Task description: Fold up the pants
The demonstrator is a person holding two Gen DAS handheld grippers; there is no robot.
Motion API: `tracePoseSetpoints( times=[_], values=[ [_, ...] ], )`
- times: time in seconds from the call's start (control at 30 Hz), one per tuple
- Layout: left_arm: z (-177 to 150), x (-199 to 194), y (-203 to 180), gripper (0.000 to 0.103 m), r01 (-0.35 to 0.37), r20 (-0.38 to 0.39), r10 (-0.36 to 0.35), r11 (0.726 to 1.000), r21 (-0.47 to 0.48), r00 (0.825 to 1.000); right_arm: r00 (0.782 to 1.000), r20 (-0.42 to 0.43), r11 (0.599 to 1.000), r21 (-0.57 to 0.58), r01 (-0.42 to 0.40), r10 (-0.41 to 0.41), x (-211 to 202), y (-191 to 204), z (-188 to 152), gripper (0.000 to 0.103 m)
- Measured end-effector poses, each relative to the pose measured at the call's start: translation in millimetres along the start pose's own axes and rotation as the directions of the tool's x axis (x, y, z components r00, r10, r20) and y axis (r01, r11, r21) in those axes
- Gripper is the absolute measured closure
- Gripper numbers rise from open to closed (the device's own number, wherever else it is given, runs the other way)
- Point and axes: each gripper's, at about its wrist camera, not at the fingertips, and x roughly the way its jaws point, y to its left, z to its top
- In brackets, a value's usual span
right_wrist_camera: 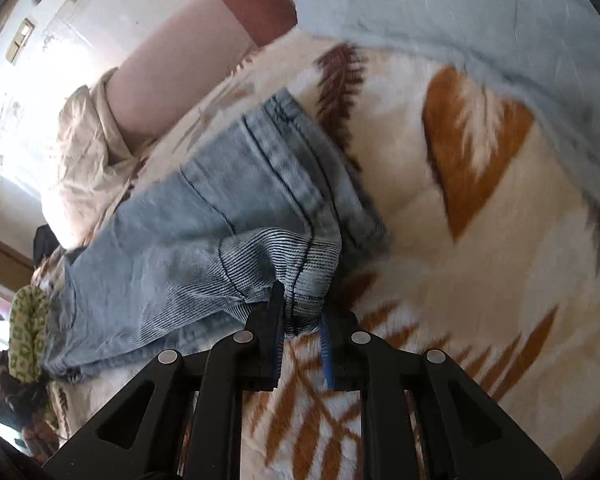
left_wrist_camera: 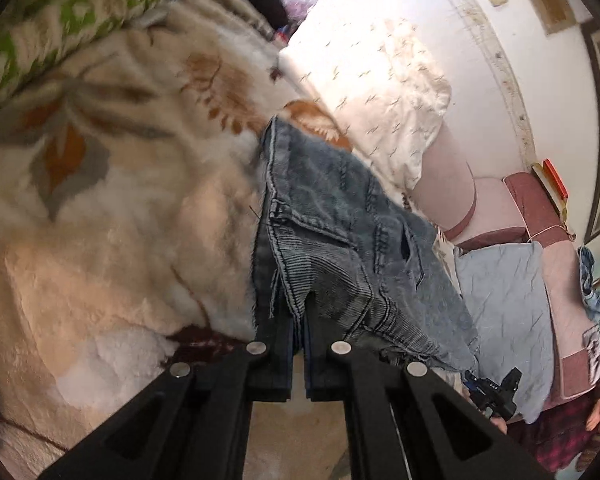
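In the left wrist view, my left gripper [left_wrist_camera: 298, 320] sits at the lower centre of the frame. Its jaws are pressed together on an edge of the jeans [left_wrist_camera: 332, 216], and ribbed inner cloth shows at the pinch. From there the denim runs up toward the middle of the frame, over a cream blanket [left_wrist_camera: 112, 208] with orange and grey leaves. A white pillow [left_wrist_camera: 384, 92] lies at the upper right.

In the right wrist view, my right gripper [right_wrist_camera: 300, 320] also sits at the lower centre. Its jaws are nearly closed, pinching a bunched denim edge with a stitched seam. The rest of the jeans spreads to the left and toward the upper centre of the frame.

Judgement: one fold is under way. Several denim layers appear stacked already, so the pants are partly folded. The held edges are not yet laid down and released; flattening remains.
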Motion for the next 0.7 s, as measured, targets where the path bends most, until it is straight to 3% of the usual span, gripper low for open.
tracePoseSetpoints(
  times=[0.1,0.13,0.17,0.23,0.3,0.4,0.57,0.63,0.67,0.7],
  values=[
    [-2,-11,1,0.091,-0.027,0.022,0.027,0.999,-0.028,0.999,0.999,-0.049,1.000,0.002,-0.017,0.017,-8,0,6,0.069],
    [-3,-18,-3,0.090,-0.065,0.044,0.066,0.998,-0.018,0.997,0.999,-0.052,1.000,-0.010,-0.007,0.007,-14,1,10,0.058],
    [-6,-27,-8,0.090,-0.106,0.080,0.105,0.994,0.001,0.991,1.000,-0.028,0.999,-0.036,0.000,-0.001,-24,4,16,0.048],
    [-10,-46,-22,0.090,-0.169,0.166,0.159,0.984,0.051,0.973,0.999,0.030,0.998,-0.068,-0.014,0.016,-40,9,27,0.044],
    [-11,-57,-36,0.090,-0.188,0.225,0.164,0.978,0.090,0.960,0.994,0.076,0.996,-0.064,-0.068,0.072,-55,12,45,0.044],
    [-7,-51,-71,0.090,-0.188,0.264,0.136,0.965,0.181,0.955,0.993,0.091,0.996,-0.057,-0.075,0.080,-50,18,72,0.043],
    [2,0,-112,0.090,-0.120,0.257,0.052,0.960,0.254,0.965,0.998,0.021,0.998,0.008,-0.060,0.060,1,26,108,0.043],
    [1,25,-119,0.090,-0.123,0.231,0.060,0.956,0.268,0.971,0.997,-0.014,0.997,0.022,-0.072,0.073,19,25,111,0.043],
    [0,36,-121,0.090,-0.129,0.219,0.066,0.949,0.286,0.973,0.995,-0.040,0.996,0.028,-0.086,0.087,28,27,111,0.047],
    [-3,43,-122,0.090,-0.143,0.219,0.075,0.939,0.312,0.973,0.993,-0.071,0.996,0.020,-0.088,0.090,37,29,111,0.064]
  ],
)
